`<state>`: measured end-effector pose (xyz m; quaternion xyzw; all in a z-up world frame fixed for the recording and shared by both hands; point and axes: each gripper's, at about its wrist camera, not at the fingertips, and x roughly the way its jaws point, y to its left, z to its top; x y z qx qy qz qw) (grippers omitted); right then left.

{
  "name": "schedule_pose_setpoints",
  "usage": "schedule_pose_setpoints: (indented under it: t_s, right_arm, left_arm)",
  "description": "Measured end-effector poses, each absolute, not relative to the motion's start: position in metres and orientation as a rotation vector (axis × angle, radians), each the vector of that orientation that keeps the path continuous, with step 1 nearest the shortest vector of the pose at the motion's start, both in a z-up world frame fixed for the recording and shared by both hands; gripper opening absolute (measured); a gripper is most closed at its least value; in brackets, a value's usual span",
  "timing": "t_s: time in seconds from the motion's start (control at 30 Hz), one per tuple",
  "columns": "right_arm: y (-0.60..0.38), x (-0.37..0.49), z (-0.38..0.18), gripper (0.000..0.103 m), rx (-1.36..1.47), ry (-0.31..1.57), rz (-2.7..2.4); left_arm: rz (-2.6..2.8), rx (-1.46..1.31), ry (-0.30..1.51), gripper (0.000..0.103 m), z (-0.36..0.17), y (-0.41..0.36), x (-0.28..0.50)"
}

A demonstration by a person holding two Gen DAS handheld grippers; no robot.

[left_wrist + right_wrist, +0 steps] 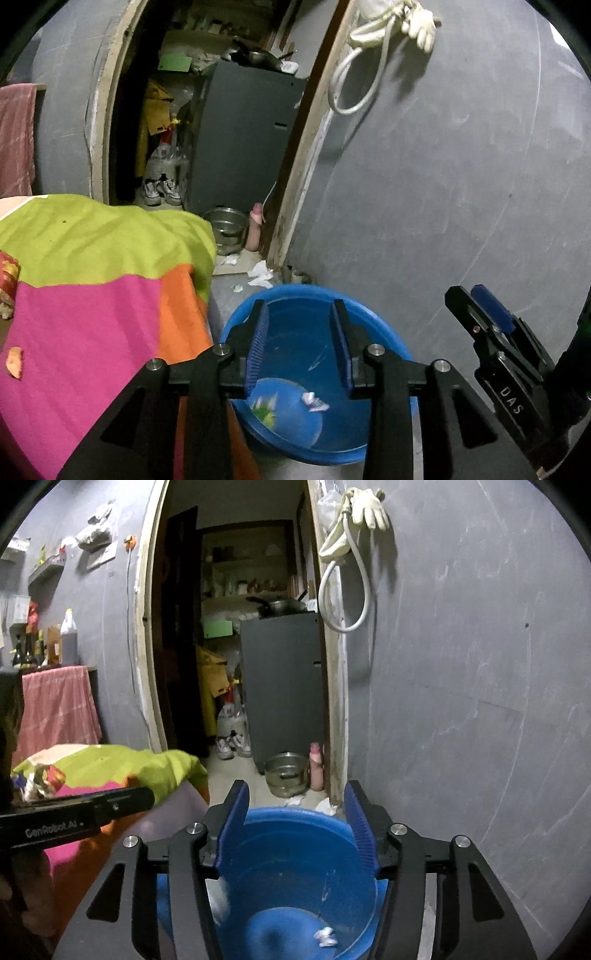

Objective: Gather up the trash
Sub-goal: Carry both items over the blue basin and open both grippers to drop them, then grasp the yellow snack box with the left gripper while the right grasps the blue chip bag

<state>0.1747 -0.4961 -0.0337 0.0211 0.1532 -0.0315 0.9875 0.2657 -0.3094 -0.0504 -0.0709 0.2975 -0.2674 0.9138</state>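
Observation:
A blue plastic tub [384,332] stands on the floor by the bed; it also shows in the right wrist view [288,819]. Inside lie a crumpled white paper [314,401] and a blurred green-white scrap [266,408]; the white paper also shows in the right wrist view [325,937]. My left gripper [300,314] is open and empty above the tub. My right gripper [295,801] is open and empty above the tub, and appears at the right of the left wrist view [476,306]. White paper scraps [260,275] lie on the floor behind the tub. An orange scrap [14,362] and a crumpled wrapper [42,779] lie on the bed.
The bed with a pink, orange and green sheet [92,295] is at the left. A grey wall [461,166] is at the right. A doorway ahead holds a steel pot [225,225], shoes [162,190] and a dark cabinet [240,140].

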Motion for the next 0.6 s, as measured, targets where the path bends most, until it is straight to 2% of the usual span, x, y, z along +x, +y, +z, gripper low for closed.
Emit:
schedule_pose_setpoints:
  t_s: [0.03,0.1,0.17,0.23,0.37,0.53,0.6]
  right_arm:
    - [-0.495,0.173,-0.028,0.060,0.042,0.298,-0.062]
    - [-0.489,0.167,-0.013,0.075,0.041,0.263,-0.052]
    - [-0.479,0.162,0.001,0.079,0.029,0.231,-0.038]
    - [-0.464,0.157,0.017,0.083,0.021,0.197,-0.016]
    - [-0.429,0.150,0.043,0.102,0.026,0.124,0.048]
    - [-0.375,0.146,0.062,0.103,0.042,0.074,0.147]
    - [-0.349,0.145,0.065,0.103,0.057,0.062,0.192]
  left_arm:
    - [-0.547,-0.154,0.600,0.030,-0.043,-0.304,0.263]
    - [-0.542,-0.180,0.557,0.040,-0.027,-0.286,0.258]
    - [-0.521,-0.213,0.504,0.056,-0.010,-0.263,0.248]
    - [-0.486,-0.236,0.449,0.063,0.006,-0.236,0.240]
    - [-0.390,-0.242,0.347,0.092,0.036,-0.184,0.222]
    - [-0.259,-0.213,0.265,0.100,0.060,-0.113,0.198]
    - [-0.211,-0.197,0.251,0.101,0.063,-0.090,0.189]
